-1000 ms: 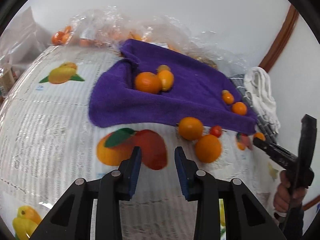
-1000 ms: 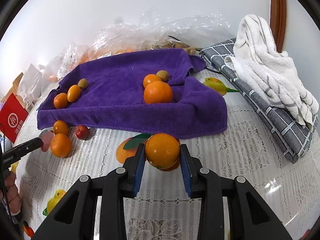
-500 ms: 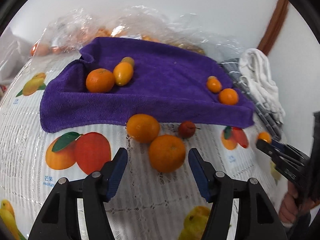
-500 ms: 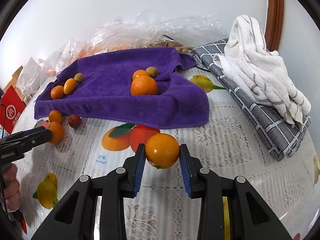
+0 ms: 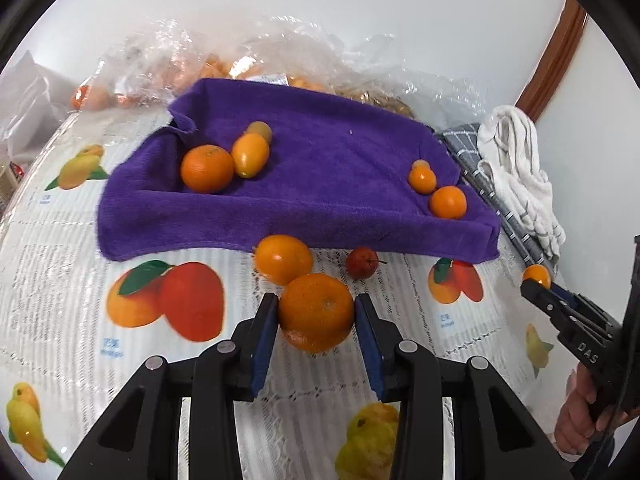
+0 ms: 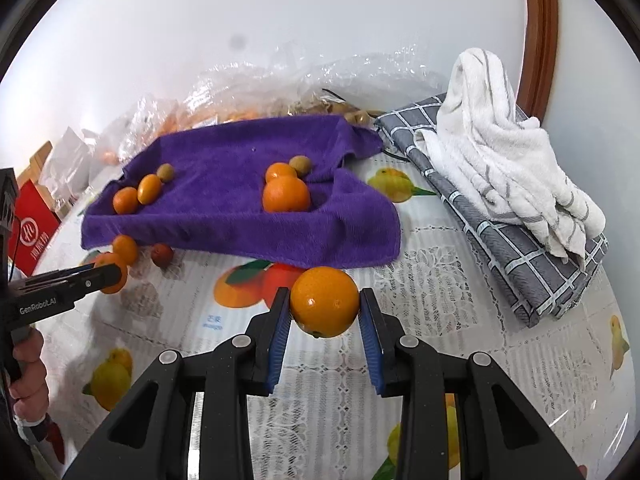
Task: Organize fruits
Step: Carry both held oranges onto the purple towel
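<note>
A purple towel [image 5: 320, 184] lies on the table with an orange [image 5: 207, 168], a yellow kumquat [image 5: 250, 155] and two small oranges [image 5: 448, 202] on it. My left gripper [image 5: 316, 312] is shut on a large orange [image 5: 316, 310] just in front of the towel. Another orange [image 5: 283, 258] and a small red fruit [image 5: 362, 263] lie on the tablecloth beside it. My right gripper [image 6: 325, 306] is shut on a yellow-orange orange [image 6: 325, 302], held above the tablecloth in front of the towel [image 6: 240, 200].
Clear plastic bags of fruit [image 5: 256, 60] sit behind the towel. A grey checked cloth [image 6: 500, 232] with a white towel [image 6: 500, 152] lies at the right. A red box [image 6: 32, 232] stands at the left. The tablecloth [image 5: 60, 280] has printed fruit pictures.
My left gripper has moved forward and closed on the large orange in front of the towel. My right gripper holds its orange and has drawn back and risen a little.
</note>
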Available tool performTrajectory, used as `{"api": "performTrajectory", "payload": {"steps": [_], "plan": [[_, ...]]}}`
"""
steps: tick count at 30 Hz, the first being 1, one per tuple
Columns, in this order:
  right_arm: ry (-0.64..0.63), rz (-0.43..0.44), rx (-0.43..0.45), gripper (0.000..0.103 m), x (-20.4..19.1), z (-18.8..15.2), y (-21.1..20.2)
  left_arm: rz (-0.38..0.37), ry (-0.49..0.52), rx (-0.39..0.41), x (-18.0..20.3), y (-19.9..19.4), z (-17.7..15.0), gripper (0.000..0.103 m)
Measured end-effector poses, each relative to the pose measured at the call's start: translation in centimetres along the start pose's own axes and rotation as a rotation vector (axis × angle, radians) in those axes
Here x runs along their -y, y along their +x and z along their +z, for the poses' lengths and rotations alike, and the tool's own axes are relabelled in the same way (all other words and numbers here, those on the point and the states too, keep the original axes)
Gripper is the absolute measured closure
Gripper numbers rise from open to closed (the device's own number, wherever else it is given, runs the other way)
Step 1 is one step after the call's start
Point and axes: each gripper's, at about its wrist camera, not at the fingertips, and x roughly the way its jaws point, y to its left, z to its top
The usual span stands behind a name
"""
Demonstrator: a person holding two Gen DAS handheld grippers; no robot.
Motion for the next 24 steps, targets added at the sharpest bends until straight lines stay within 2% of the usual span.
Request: {"api": "performTrajectory", "payload": {"steps": [10, 24], "plan": [[0.036, 0.001, 0.007, 0.069, -1.0, 1.6, -1.2, 0.064, 0.003, 0.076, -1.5, -4.0, 1.2, 0.066], [0.071, -0.020, 0.029, 0.069, -0.7, 5.1, -1.4, 0.105, 0.039, 0.141, -2.0, -5.1, 4.9, 0.066]]}}
